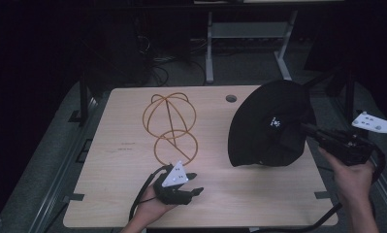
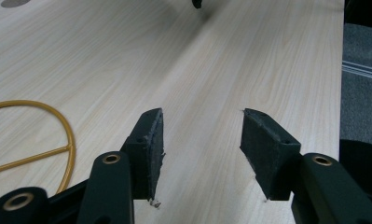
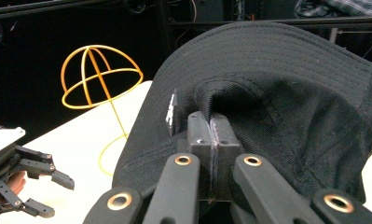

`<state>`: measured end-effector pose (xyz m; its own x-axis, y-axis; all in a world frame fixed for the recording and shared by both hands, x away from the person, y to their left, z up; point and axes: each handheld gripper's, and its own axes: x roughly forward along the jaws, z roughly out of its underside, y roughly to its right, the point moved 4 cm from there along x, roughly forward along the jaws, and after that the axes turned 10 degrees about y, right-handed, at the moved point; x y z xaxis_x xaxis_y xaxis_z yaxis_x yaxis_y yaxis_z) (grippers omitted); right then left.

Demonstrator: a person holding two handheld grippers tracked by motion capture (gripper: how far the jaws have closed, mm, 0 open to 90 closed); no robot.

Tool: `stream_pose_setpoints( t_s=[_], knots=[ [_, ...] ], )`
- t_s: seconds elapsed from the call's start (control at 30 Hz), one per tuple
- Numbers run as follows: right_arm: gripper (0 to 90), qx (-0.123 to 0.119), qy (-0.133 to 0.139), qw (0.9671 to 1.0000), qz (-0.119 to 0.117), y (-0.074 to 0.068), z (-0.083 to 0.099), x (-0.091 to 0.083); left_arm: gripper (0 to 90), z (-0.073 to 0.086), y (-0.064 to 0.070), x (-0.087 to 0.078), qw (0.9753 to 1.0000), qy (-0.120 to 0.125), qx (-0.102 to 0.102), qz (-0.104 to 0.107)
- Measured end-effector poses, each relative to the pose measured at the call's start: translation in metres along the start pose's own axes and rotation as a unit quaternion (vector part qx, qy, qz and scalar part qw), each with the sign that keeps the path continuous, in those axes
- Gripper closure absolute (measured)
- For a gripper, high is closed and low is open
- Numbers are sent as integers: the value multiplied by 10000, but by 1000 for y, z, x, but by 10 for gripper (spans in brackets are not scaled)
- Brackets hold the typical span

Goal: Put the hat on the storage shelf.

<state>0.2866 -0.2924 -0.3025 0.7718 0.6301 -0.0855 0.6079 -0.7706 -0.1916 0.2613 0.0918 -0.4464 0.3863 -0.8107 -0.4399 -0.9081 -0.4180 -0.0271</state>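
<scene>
Black hat point(image 1: 271, 124) pinched in right tongs point(image 1: 305, 128); left tongs point(image 1: 193, 183) apart, agape.

We see a black hat point(image 1: 271, 124) with a wide brim, held up on its edge over the right side of the desk point(image 1: 108, 170). A yellow wire hat stand point(image 1: 169, 127) stands near the desk's middle, with nothing on it.

Light wood table point(image 1: 259, 204) with a round hole point(image 1: 231, 98) near its far edge is sitting on grey floor point(image 1: 40, 160). Grey metal desk frame point(image 1: 209, 48) is standing behind it, cables point(image 1: 157, 65) lying nearby. Room beyond is staying dark.
</scene>
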Motion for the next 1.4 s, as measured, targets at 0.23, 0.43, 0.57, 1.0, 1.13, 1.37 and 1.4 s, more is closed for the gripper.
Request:
stream_pose_setpoints(
  t_s=[0.23,0.43,0.57,1.0,1.13,1.37,1.4],
  knots=[
    [897,26,-14,9999,-108,-3,-6,7,461,3,-2,-1,10000,-53,-33,-16],
    [896,-8,-94,9997,-234,-8,-13,17,453,5,-3,0,10000,-67,-62,-9],
    [896,-46,-138,9994,-312,-12,-20,25,450,7,-4,0,9999,-111,-61,-29],
    [896,-95,-148,9980,-609,-25,-50,46,425,10,-6,-2,9999,-72,-113,-44],
    [896,-132,-204,9974,-681,-30,-58,52,418,10,-5,-1,9999,-67,-77,-68],
    [896,-160,-276,9961,-822,-36,-67,66,399,10,-5,-1,9999,-28,-63,-89],
    [895,-171,-280,9960,-836,-37,-68,67,394,10,-6,-2,9999,-60,-24,-102]
  ],
)
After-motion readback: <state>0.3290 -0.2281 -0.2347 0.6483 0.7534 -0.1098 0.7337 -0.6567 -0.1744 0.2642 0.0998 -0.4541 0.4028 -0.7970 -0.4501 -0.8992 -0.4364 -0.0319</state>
